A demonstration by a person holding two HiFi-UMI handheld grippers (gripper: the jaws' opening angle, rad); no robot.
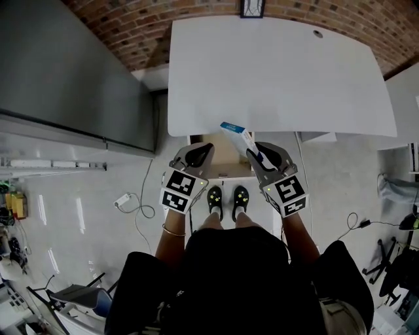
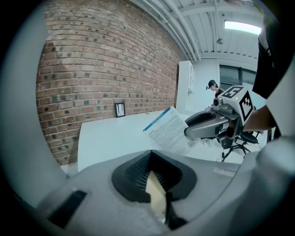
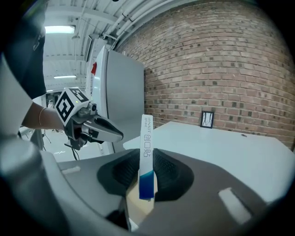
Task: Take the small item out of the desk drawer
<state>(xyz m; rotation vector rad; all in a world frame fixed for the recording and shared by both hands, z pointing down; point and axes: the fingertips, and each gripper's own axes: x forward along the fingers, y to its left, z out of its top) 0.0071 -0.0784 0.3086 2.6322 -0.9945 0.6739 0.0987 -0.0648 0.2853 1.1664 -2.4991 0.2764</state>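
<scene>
Looking down through the head view, I see the white desk (image 1: 281, 72) with its drawer (image 1: 226, 160) pulled out below the middle of the near edge, tan inside. My right gripper (image 1: 260, 154) sits just right of the drawer and clamps the small item, a flat white box (image 1: 238, 135) with a blue end. The box slants up and left so that its top overlaps the desk's near edge, and it is clear of the drawer. My left gripper (image 1: 196, 154) hangs at the drawer's left side, well short of the box. A small picture frame (image 1: 252, 8) stands at the desk's far edge against the brick wall (image 1: 131, 19). In the left gripper view, my left gripper (image 2: 154, 173) has its jaws together with nothing held. Beyond them the right gripper (image 2: 209, 125) holds the box (image 2: 168, 131) above the desk (image 2: 110, 138). In the right gripper view, the right gripper (image 3: 146, 177) has its jaws partly apart and pressed on the box (image 3: 146, 143), which stands upright between the pads, blue end lowest. The left gripper (image 3: 99, 129) floats off to the side in front of a grey cabinet (image 3: 122, 87).
</scene>
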